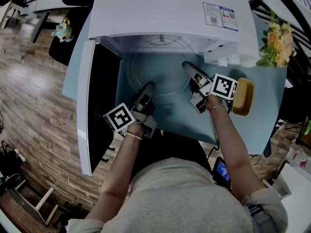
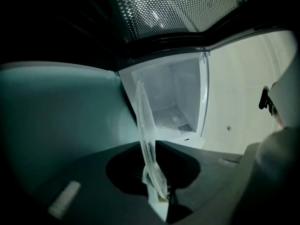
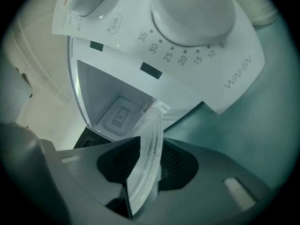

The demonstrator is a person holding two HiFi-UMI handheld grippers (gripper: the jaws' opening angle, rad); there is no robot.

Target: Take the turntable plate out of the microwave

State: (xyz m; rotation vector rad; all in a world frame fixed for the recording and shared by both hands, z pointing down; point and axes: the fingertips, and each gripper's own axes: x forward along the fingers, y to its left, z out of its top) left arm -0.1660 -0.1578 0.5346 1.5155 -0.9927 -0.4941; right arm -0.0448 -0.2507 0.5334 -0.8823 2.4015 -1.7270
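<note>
Turntable plate [image 1: 159,74]: clear glass, roughly level, at the mouth of the microwave [image 1: 165,8]. Its near half is out over the teal surface [image 1: 262,125]. Whether the far rim has cleared the cavity cannot be told.

Left gripper [image 1: 147,88]: jaws closed on the plate's near-left rim. Its own view shows the glass [image 2: 146,149] edge-on, pinched between them.

Right gripper [image 1: 188,68]: jaws likewise closed on the right rim [image 3: 149,163], just below the dial panel [image 3: 187,50].

Open door [image 1: 86,106]: stands to the left, close to the left gripper.

Judgement: the step in hand is drawing the plate out.
- Both grippers should pull toward the person at the same pace and height, so the glass neither twists nor levers out of either pinch.
- The grips look shallow, on the rim only, and smooth glass would likely slip if tilted.
- The path should run straight between door and dial panel, low over the surface, before any setting down.
</note>
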